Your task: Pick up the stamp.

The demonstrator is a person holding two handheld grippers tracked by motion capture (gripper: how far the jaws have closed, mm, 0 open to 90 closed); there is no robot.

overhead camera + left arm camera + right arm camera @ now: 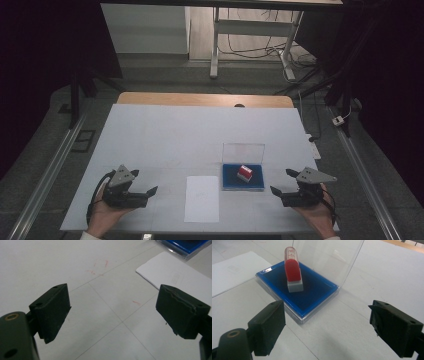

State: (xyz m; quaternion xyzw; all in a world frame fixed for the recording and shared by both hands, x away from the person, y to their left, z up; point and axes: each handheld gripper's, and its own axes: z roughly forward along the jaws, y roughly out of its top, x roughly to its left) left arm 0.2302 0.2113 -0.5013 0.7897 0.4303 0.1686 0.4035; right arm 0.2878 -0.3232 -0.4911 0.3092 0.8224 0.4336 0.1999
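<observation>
A red stamp (244,173) (292,268) with a white base stands on a blue ink pad (252,184) (312,293), whose clear lid (243,152) (329,257) is raised at its far side. A white paper sheet (202,198) (175,277) lies left of the pad. My right gripper (283,182) (327,328) rests open near the front edge, just right of the pad, with nothing between its jaws. My left gripper (142,183) (112,310) sits open at the front left, pointing toward the sheet, and is empty too.
The white table top (165,135) has a wooden edge strip (200,99) at the far side. Beyond it stand a metal frame with cables (250,45) on the floor. Rails (45,175) run along both sides of the table.
</observation>
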